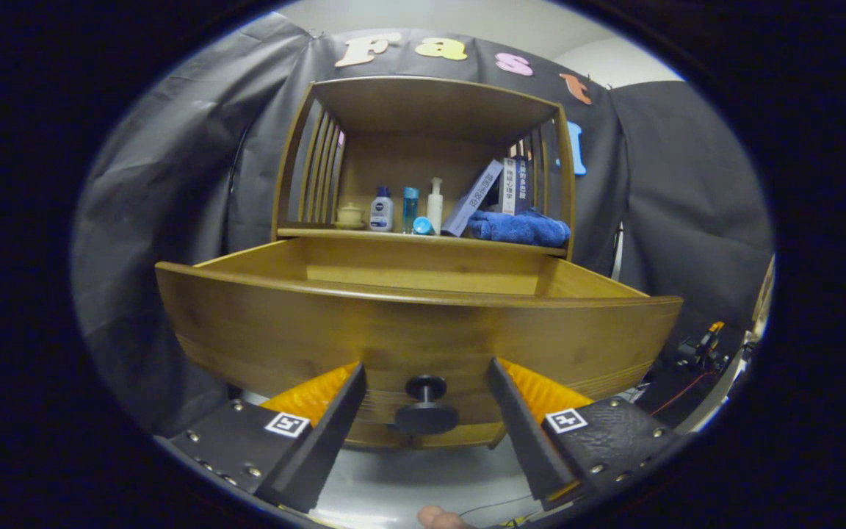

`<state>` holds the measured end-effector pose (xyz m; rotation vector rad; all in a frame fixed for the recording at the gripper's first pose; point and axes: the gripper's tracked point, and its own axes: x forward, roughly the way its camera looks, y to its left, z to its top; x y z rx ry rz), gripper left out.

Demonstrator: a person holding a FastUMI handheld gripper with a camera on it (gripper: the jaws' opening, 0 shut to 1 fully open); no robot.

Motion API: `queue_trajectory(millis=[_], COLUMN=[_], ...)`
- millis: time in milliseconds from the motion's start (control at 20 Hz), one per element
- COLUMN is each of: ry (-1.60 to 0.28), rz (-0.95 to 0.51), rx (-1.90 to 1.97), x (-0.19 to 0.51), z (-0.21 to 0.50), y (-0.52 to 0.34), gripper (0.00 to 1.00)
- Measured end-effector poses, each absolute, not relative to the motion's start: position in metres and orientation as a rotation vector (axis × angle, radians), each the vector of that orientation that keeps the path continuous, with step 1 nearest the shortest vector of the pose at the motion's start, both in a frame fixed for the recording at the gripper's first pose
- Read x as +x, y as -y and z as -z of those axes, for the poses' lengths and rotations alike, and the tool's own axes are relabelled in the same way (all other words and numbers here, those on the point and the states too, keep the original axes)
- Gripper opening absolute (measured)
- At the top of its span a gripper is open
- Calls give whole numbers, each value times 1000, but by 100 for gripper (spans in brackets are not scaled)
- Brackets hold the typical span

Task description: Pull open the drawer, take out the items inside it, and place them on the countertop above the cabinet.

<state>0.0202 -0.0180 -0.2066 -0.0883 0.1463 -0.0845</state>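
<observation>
1 wooden drawer (416, 323) stands pulled well out of the cabinet (423, 184), its curved front panel facing the camera and its side walls running back under the shelf. What lies inside it cannot be seen, since the view looks up at the front from below the rim. A dark round knob (426, 404) sits low on the middle of the drawer front.

The gripper (424, 400) is spread wide, its 2 fingers (335, 419) flanking the knob with clear space on either side, neither touching it. The tips reach close to the drawer front, just below its lower edge.

Above the drawer, the countertop (423, 236) of the cabinet forms the floor of an open shelf with slatted sides. On it, from left to right, stand a small cream lidded jar (349, 214), a white bottle with a dark cap (381, 210), a slim blue bottle (410, 209) and a white pump bottle (435, 206). Beside them a book (473, 198) leans against upright books (515, 185), and a folded blue towel (518, 228) lies at the right end.

A fingertip (439, 519) shows below, between the fingers, over a pale grey desk (416, 477).
</observation>
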Motion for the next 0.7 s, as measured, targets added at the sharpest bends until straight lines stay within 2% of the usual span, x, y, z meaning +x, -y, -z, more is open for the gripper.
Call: queue_trajectory(millis=[350,700], ry=[-180,-166], rz=[62,44], rx=[-50,-50], x=[39,86], z=[207,200], y=[12,15], gripper=[100,100])
